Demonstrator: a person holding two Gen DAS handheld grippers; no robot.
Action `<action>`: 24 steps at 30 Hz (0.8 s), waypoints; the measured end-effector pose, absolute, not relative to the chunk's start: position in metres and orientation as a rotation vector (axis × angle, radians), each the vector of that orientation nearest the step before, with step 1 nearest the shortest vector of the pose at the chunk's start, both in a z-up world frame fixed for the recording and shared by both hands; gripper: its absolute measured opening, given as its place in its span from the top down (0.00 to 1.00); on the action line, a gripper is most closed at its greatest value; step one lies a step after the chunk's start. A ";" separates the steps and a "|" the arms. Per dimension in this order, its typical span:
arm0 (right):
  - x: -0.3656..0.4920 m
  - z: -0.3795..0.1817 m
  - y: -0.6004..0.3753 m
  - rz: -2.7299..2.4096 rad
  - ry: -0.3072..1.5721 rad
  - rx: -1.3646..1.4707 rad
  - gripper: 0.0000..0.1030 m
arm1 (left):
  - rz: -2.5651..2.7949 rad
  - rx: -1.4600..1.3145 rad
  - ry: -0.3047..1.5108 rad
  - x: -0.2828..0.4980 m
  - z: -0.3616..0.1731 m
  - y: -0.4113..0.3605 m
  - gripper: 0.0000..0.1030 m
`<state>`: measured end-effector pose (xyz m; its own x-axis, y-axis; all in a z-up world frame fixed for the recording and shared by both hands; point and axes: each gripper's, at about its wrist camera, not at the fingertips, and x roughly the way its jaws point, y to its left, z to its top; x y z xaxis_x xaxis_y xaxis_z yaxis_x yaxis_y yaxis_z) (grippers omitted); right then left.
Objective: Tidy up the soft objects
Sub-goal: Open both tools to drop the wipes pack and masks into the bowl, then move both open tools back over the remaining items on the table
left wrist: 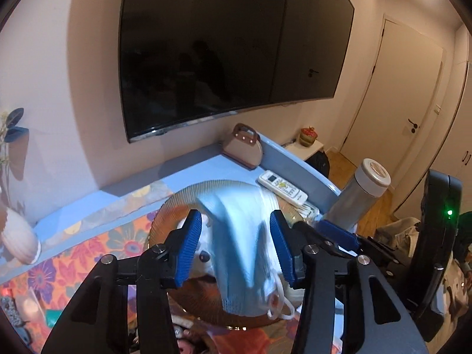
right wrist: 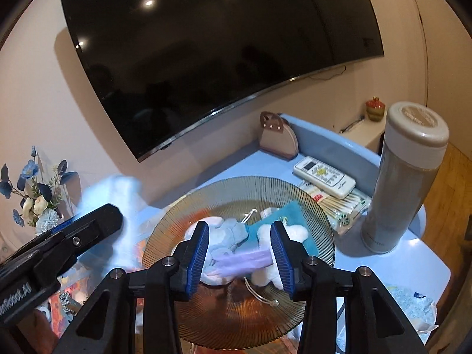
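An amber ribbed glass plate (left wrist: 174, 206) (right wrist: 236, 183) sits on the blue table. Over it hangs a blurred light blue knit cloth (left wrist: 236, 236) with white cord loops, between the pads of my left gripper (left wrist: 237, 247). The pads stand apart from it, so that gripper is open. Seen from the right wrist, the left gripper (right wrist: 113, 221) is left of the plate with the blue cloth (right wrist: 118, 191) smeared at its tip. My right gripper (right wrist: 240, 253) (left wrist: 330, 228) is over the plate, shut on a lilac cloth strip (right wrist: 242, 262). Grey-blue and white plush pieces (right wrist: 233, 233) and a teal cloth (right wrist: 295, 212) lie in the plate.
A tall grey flask (right wrist: 404, 177) (left wrist: 360, 194) stands right of the plate, with a white remote (right wrist: 324, 177) and a pack of cotton swabs (right wrist: 348, 206) behind. A purse-shaped holder (right wrist: 277, 135) sits at the back, flowers (right wrist: 35, 197) at the left. A large TV hangs on the wall.
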<state>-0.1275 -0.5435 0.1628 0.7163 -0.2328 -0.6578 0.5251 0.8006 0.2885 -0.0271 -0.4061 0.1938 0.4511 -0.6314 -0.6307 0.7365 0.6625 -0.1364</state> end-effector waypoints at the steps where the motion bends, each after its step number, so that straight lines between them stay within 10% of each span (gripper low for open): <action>1: -0.129 0.162 -0.545 -0.447 0.647 0.482 0.59 | -0.848 0.177 0.703 -0.028 0.192 -0.408 0.56; 24: -0.167 0.206 -0.464 -0.337 0.569 0.423 0.44 | -0.637 0.104 0.624 -0.061 0.236 -0.245 0.56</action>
<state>-0.1672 -0.4638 0.2057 0.7923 -0.1894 -0.5799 0.4177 0.8612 0.2894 -0.0606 -0.2448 0.2359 0.6284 -0.5245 -0.5745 0.5854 0.8052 -0.0948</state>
